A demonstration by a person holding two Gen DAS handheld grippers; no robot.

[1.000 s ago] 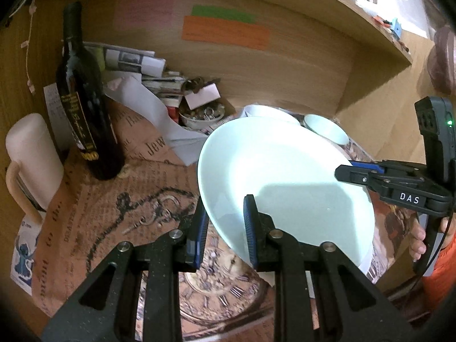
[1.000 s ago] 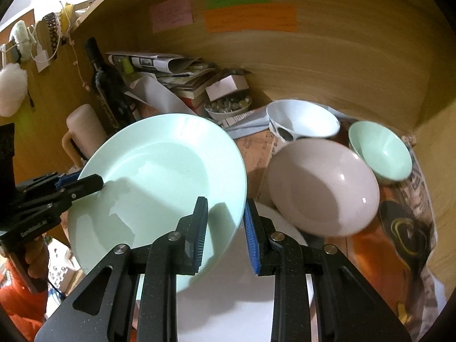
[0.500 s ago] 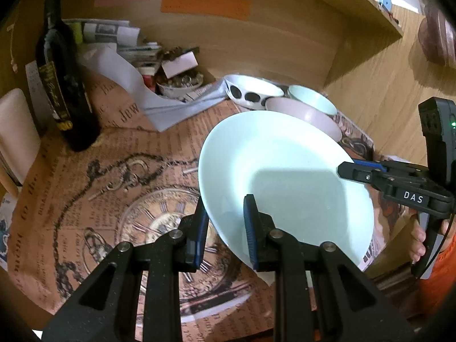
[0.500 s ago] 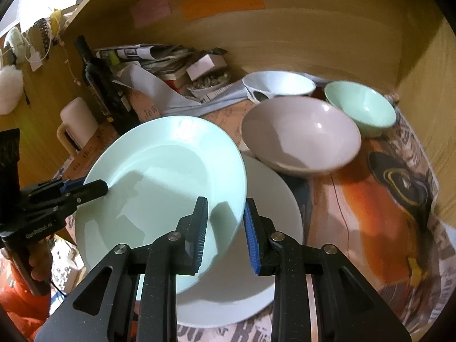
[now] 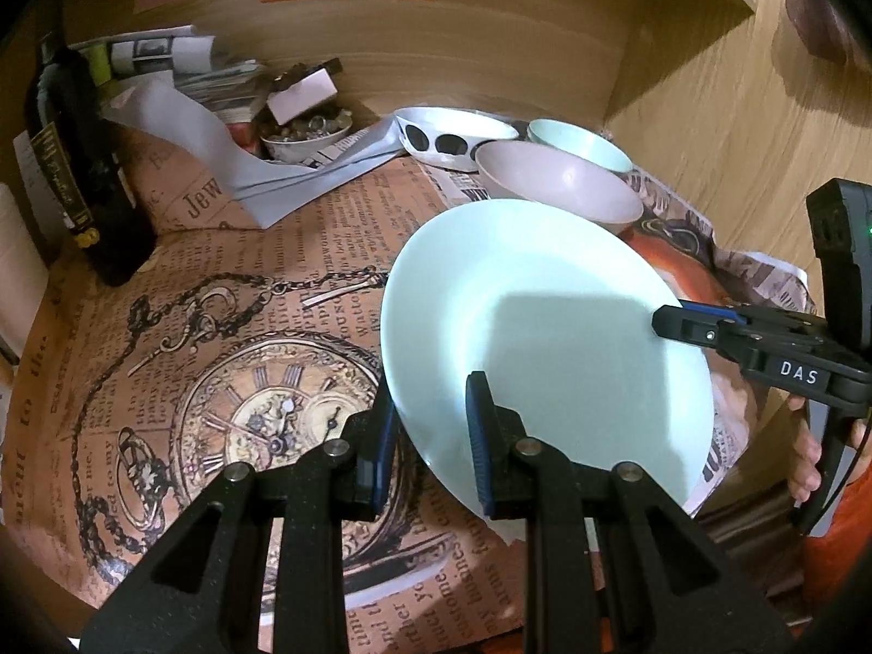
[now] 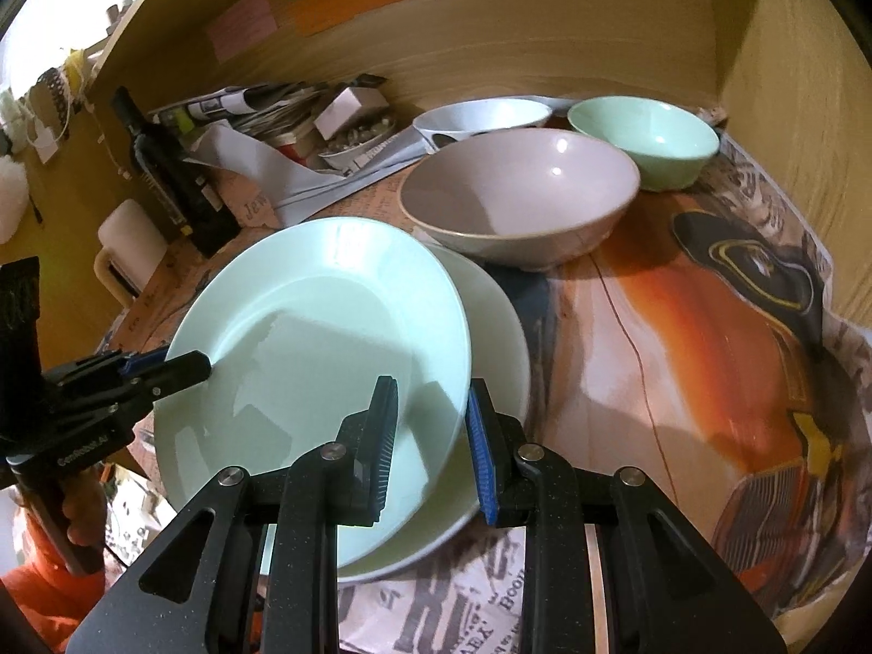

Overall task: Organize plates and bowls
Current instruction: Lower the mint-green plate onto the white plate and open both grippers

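Left hand-held gripper (image 5: pixel 430 430) at the bottom centre of its view, and it's pinching the near rim of the mint-green plate (image 5: pixel 545 338), one blue-padded finger under the edge, the other on top. Over in the right wrist view the right hand-held gripper (image 6: pixel 430 430) sits bottom centre too, pads straddling the opposite rim of that same plate (image 6: pixel 316 349), clamped on it. So both grippers have it, one on each side, and it's tilted, carried between them. Each gripper shows up in the other's camera: the right one at the right edge of the left view (image 5: pixel 670 321), the left one at the left edge of the right view (image 6: pixel 191 368).

Just beneath the green plate, lower centre of the right view, a white plate (image 6: pixel 490 381) lies flat on the tabletop (image 6: pixel 654 327), which is covered in printed paper; the green one overlaps it, though contact I can't make out. Just beyond, above centre, a large pinkish bowl (image 6: pixel 523 191). Behind that, upper right, a small green bowl (image 6: pixel 643 136), and beside it a white bowl (image 6: pixel 479 114), dark spots on its outside in the left view. Far upper left, a dark bottle (image 6: pixel 169 174) stands upright beside a heap of papers (image 6: pixel 261 109).
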